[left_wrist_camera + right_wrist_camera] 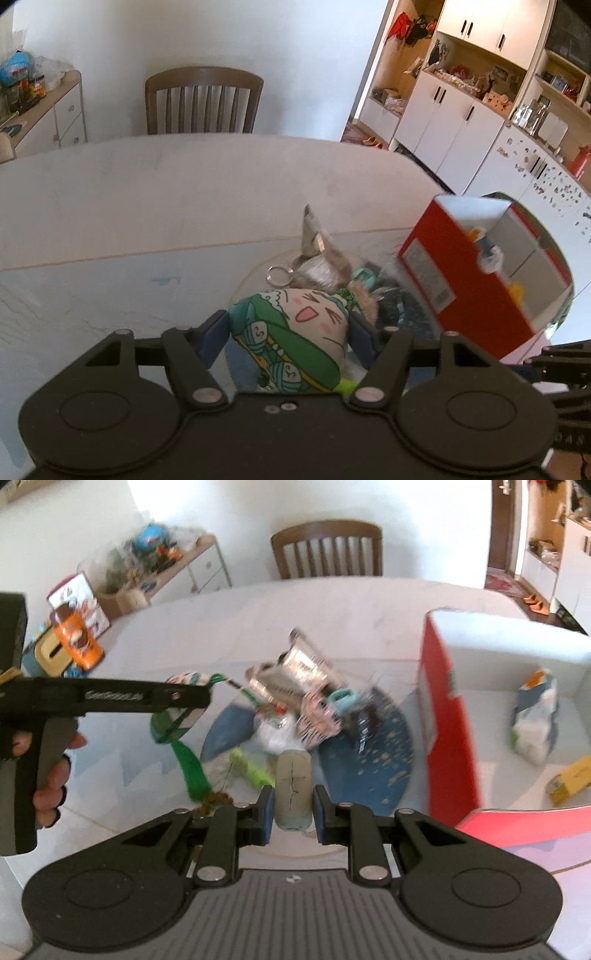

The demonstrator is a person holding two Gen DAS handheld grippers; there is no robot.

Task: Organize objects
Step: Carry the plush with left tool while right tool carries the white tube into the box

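Green plush charm [291,332] clamped in left tongs [286,334]; right tongs [293,812] clamped on pale cylinder [293,786].

No words to read

The white label [424,275] on the red box [469,280] was too blurry, and so were the raised letters on the left gripper's [192,698] black arm.

Two fisheye wrist cameras look forward and down, close over the worktop [110,221]; both share the red box [461,273] and chair [327,548].
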